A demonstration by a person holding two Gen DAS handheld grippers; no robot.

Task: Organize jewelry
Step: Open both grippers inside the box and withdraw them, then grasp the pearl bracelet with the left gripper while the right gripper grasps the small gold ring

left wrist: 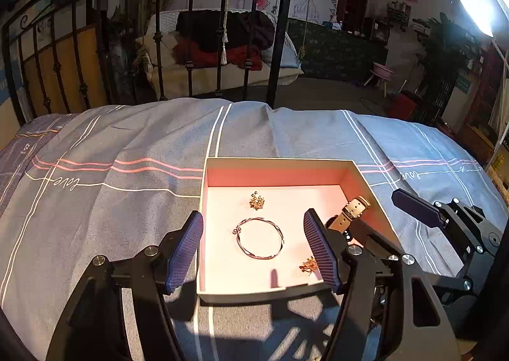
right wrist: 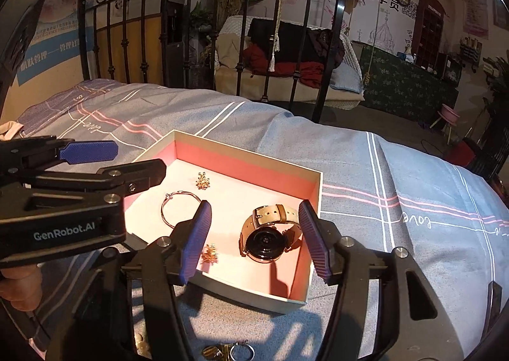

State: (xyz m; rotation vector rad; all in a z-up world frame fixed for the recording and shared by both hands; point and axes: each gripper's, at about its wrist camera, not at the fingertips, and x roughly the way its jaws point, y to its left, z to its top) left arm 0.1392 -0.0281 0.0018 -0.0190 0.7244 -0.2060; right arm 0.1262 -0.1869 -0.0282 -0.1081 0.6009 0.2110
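Observation:
A shallow box [left wrist: 280, 163] with a pink lining lies on the bed; it also shows in the right wrist view [right wrist: 313, 198]. In it lie a thin bangle [left wrist: 259, 237] [right wrist: 178, 206], two gold flower earrings [left wrist: 257, 202] [left wrist: 308, 265] [right wrist: 202, 182] [right wrist: 210, 253] and a watch with a beige strap [right wrist: 265, 238] [left wrist: 353, 210], face down. My left gripper [left wrist: 254, 253] is open and empty over the box's near edge, around the bangle. My right gripper [right wrist: 254, 240] is open and empty, its fingers either side of the watch.
The box sits on a blue-grey bedspread [left wrist: 127, 144] with white and pink stripes. A black iron bed frame [left wrist: 191, 27] stands behind. Some metal jewelry pieces [right wrist: 227, 351] lie on the bedspread at the bottom of the right wrist view.

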